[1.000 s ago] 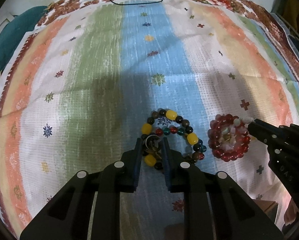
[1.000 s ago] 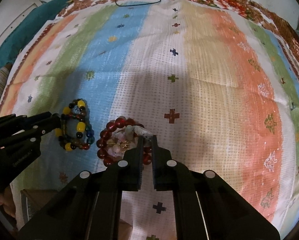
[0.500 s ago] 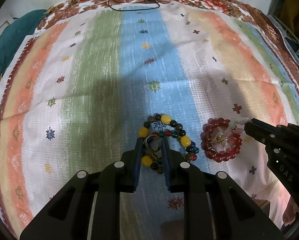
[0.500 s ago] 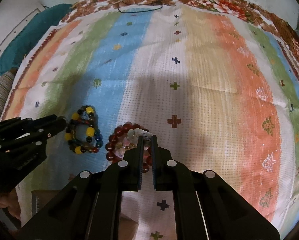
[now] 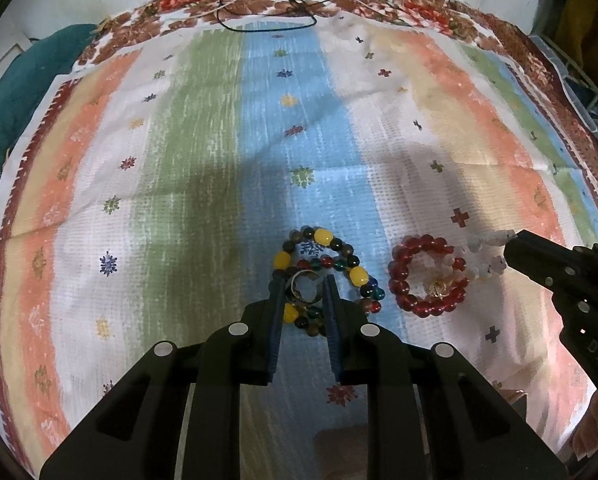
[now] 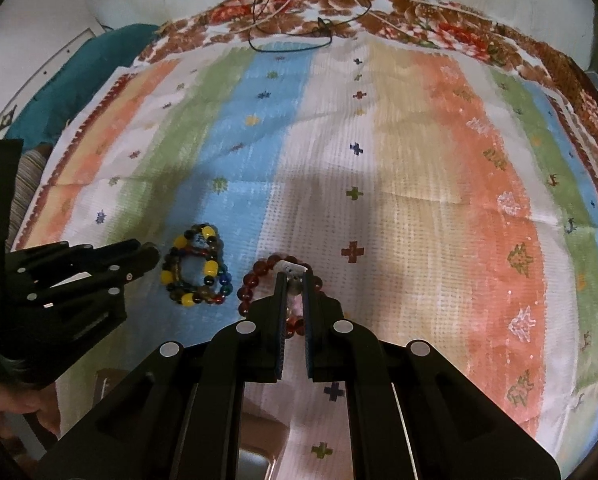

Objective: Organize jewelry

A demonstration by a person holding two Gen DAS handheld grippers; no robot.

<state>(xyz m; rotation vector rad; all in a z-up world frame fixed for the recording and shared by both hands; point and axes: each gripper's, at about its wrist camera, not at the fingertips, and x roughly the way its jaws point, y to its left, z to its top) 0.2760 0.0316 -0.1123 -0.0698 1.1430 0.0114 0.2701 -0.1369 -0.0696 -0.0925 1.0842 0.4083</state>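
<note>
Left wrist view: at lower centre, the left tongs (image 5: pixel 302 286) pinch a metal ring (image 5: pixel 303 289) above the multicoloured bead bracelet (image 5: pixel 326 276); lift it straight, so no beads snag.

Right wrist view: at lower centre, the right tongs (image 6: pixel 294 280) nip a pale bead strand (image 6: pixel 292 268) over the red bead bracelet (image 6: pixel 259 294); raise it slowly.

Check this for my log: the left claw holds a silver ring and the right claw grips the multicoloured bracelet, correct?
Partly. The left claw does hold the silver ring, but the right claw grips the pale bead strand beside the red bracelet, as the left wrist view shows.
</note>
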